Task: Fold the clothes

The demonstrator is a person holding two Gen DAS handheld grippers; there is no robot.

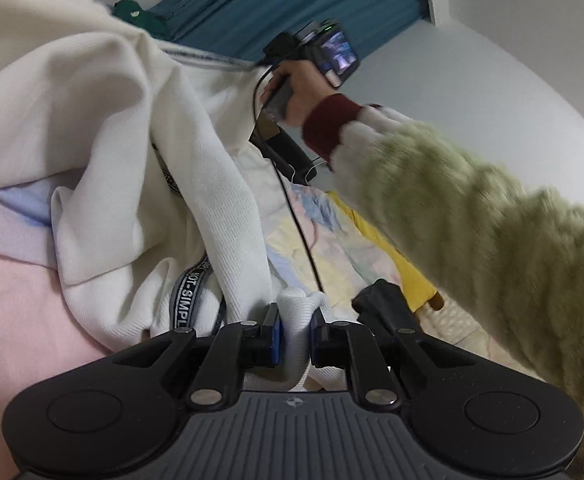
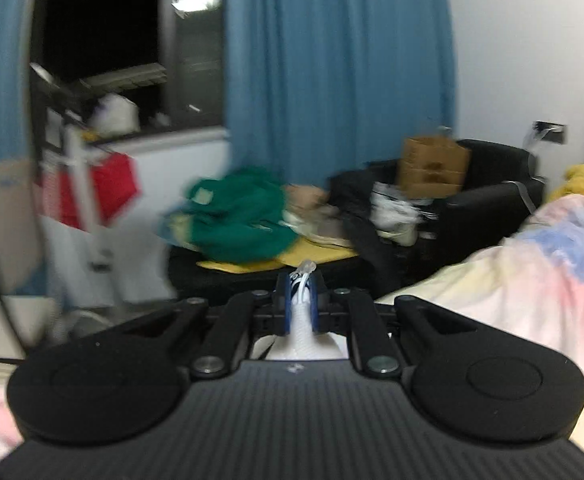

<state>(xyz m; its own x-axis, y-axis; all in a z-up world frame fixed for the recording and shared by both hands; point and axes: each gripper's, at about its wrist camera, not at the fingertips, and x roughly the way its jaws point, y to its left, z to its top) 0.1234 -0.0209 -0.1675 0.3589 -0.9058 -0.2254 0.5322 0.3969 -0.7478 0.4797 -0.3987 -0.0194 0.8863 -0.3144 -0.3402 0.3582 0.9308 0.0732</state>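
Nearest the left wrist camera, the left gripper (image 1: 295,334) has its jaws closed almost fully on a bunched fold of the white knitted garment (image 1: 103,128), pinched between the blue pads (image 1: 275,340). From that pinch the cloth rises and spreads up and to the left, hanging in loose folds, with a grey woven band printed with letters (image 1: 187,296) running down one fold. Under it lies the pastel patchwork bed cover (image 1: 332,240), pink at the near left. Farther off, the person's right hand (image 1: 304,88), in a fuzzy green sleeve with a dark red cuff, holds the other device against the garment's upper edge. In the right wrist view, the right gripper (image 2: 300,300) has its jaws nearly shut on a narrow strip of the same white cloth, which stands up between the pads. Beyond it are a crumpled green garment (image 2: 243,220) on a low dark stand, a black armchair (image 2: 492,196) carrying a brown cardboard box (image 2: 432,168), and blue curtains (image 2: 332,60).
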